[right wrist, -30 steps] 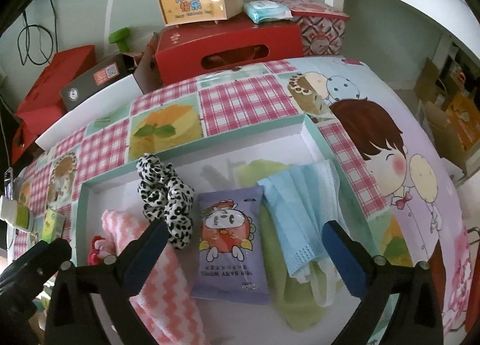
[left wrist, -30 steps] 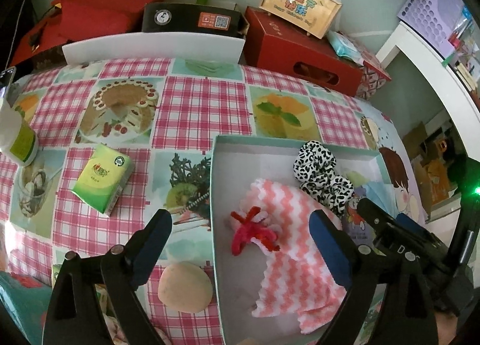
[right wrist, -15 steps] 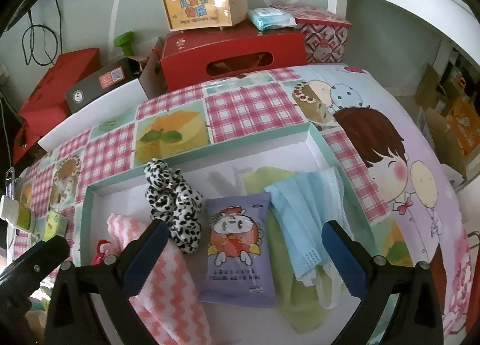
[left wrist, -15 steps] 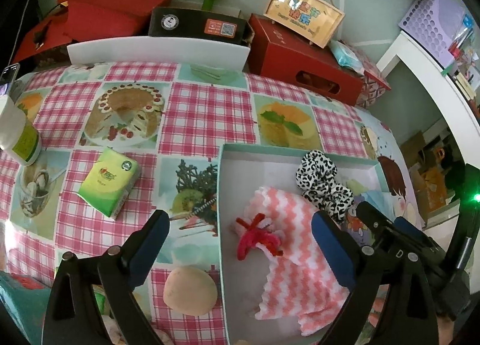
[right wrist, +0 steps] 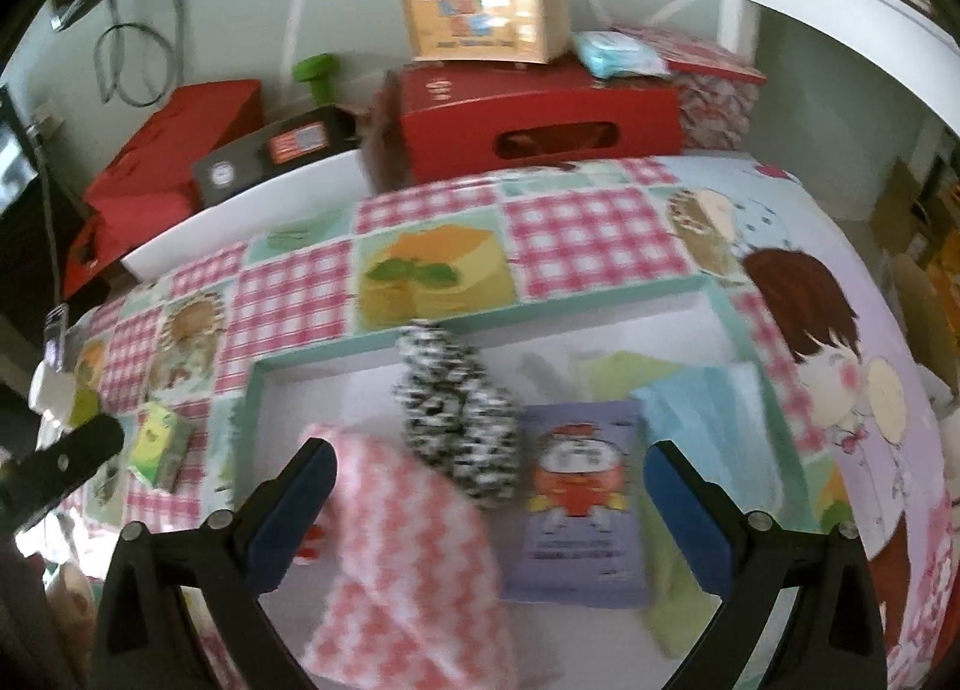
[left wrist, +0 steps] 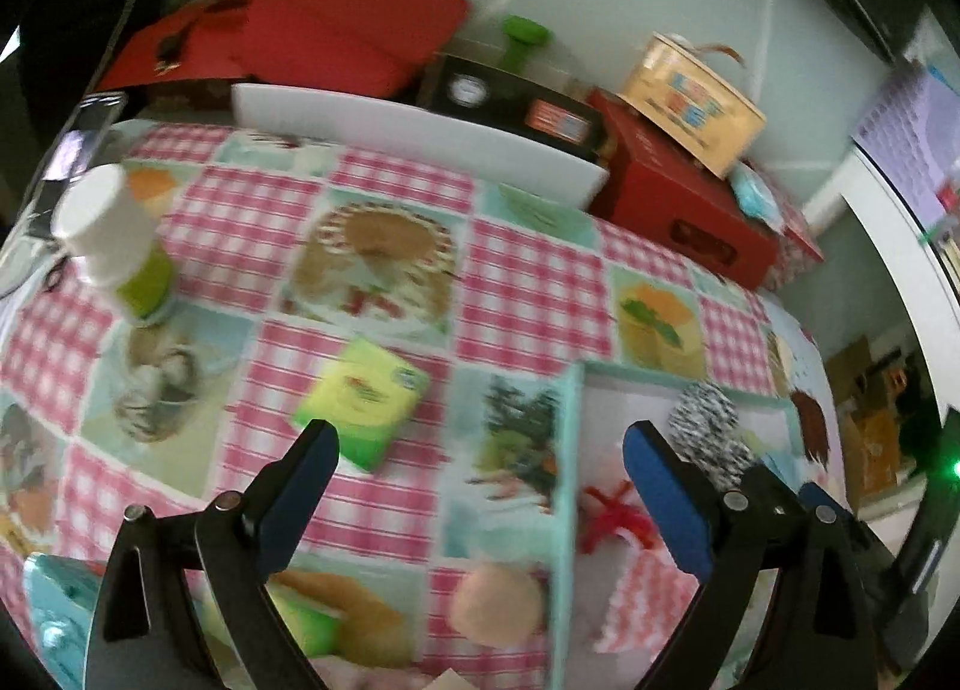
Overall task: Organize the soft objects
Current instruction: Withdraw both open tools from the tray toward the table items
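At far left of the left wrist view, one white-capped bottle (left wrist: 114,246) stands on the worktop (left wrist: 528,294); nearer the middle lies one green tissue pack (left wrist: 363,402), well apart from the tray (left wrist: 567,450); one peach-coloured soft ball (left wrist: 498,609) rests just outside the tray's left wall. The left gripper (left wrist: 480,486) hovers above the worktop between pack and tray, jaws wide, holding nothing.

Inside the tray, left to right in the right wrist view: one red bow (left wrist: 612,516), one pink-and-white cloth (right wrist: 414,558), one black-and-white scrunchie (right wrist: 456,420), one purple wipes packet (right wrist: 579,504), one green cloth (right wrist: 624,372) under one blue face mask (right wrist: 702,420). The right gripper (right wrist: 489,510) hovers over the tray contents, jaws wide, holding nothing.

Judgement: the tissue pack and the ball are the soft items not yet in the tray.

Risks:
- Both views are blurred, which suggests fast motion; a hurried descent could strike the tray wall and shift the tray.
- The ball sits against the wall; one jaw may land on the rim, and the ball could roll away.
- The pack is slick and compressible; an off-centre pinch may let it slip.
- The two grippers work close together; their paths could collide over the tray.
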A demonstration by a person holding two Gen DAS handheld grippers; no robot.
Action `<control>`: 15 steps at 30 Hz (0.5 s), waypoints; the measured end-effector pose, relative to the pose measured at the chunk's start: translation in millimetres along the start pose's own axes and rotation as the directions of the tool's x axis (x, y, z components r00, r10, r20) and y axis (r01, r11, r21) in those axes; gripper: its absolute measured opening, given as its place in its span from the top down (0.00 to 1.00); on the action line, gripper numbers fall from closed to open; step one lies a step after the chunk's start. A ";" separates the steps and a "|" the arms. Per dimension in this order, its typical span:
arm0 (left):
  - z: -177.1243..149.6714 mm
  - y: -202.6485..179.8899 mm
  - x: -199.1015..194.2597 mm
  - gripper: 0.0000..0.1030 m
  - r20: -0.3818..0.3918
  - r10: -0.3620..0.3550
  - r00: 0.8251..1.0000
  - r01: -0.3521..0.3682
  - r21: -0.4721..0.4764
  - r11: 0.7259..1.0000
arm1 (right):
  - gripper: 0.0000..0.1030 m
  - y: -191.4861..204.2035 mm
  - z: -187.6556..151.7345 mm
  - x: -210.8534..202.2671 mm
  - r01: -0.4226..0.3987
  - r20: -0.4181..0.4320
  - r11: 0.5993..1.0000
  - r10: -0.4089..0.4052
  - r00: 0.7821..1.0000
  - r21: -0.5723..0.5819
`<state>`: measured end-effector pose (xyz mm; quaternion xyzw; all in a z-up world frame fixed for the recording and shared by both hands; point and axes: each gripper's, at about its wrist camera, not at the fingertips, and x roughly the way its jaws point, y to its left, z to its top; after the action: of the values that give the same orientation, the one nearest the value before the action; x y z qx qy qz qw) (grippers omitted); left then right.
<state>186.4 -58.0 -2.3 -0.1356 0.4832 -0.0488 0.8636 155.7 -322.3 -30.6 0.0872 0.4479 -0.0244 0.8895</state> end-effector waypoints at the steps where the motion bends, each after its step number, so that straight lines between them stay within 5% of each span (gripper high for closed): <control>1: 1.7 5.6 -1.7 0.07 0.002 0.017 1.000 -0.017 -0.009 1.000 | 0.00 5.2 -0.5 0.2 -0.011 0.000 1.000 0.011 1.000 -0.010; 8: 10.6 52.9 -12.5 0.07 -0.014 0.132 0.991 -0.133 -0.091 0.987 | 0.00 52.9 -1.7 2.8 -0.095 -0.024 0.989 0.093 0.995 -0.109; 15: 3.1 75.2 -10.2 0.07 -0.091 0.169 0.981 -0.177 -0.086 0.980 | 0.00 92.6 -10.9 6.3 -0.180 -0.065 0.965 0.170 0.983 -0.189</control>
<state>180.1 16.9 -13.6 -0.1312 0.5303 0.0436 0.8364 162.0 -229.0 -29.7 0.0400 0.4600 0.1002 0.8813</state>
